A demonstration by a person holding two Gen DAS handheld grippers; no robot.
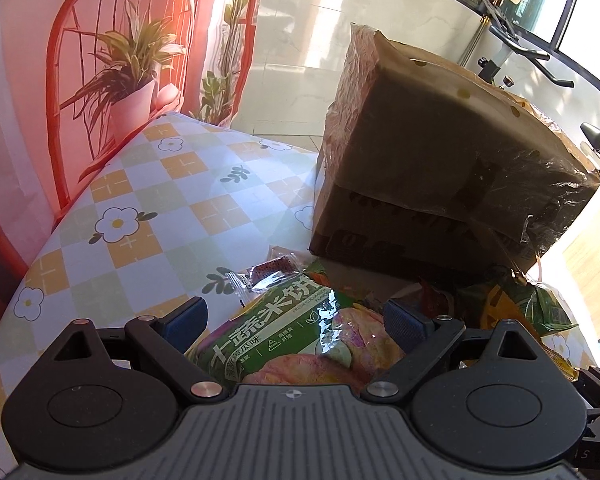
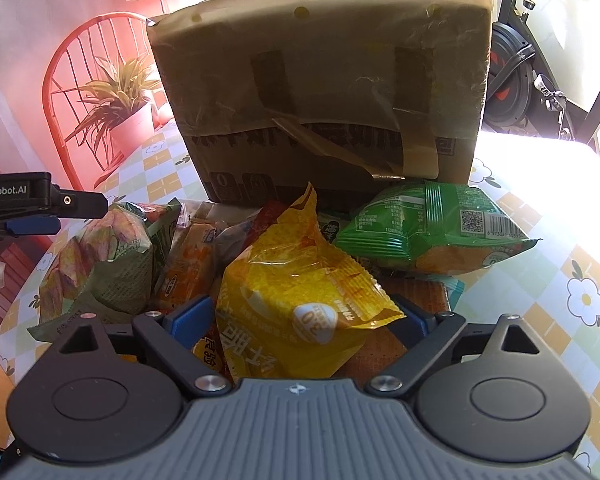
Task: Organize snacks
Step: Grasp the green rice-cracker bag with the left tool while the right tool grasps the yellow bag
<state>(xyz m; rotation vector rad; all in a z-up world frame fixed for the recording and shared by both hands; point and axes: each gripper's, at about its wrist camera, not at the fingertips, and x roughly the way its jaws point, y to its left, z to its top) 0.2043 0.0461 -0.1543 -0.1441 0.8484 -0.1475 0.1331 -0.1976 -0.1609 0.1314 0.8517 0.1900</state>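
The yellow crinkled snack packet (image 2: 296, 300) lies between the right gripper's (image 2: 298, 320) wide fingers, not yet pinched; the left gripper's (image 1: 296, 322) wide fingers straddle the green rice-cracker bag (image 1: 276, 328); closing comes next.

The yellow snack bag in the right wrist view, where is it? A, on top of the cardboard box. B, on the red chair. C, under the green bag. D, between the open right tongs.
D: the yellow snack bag lies between the blue pads of the right tongs, which stand wide open, in front of the cardboard box.
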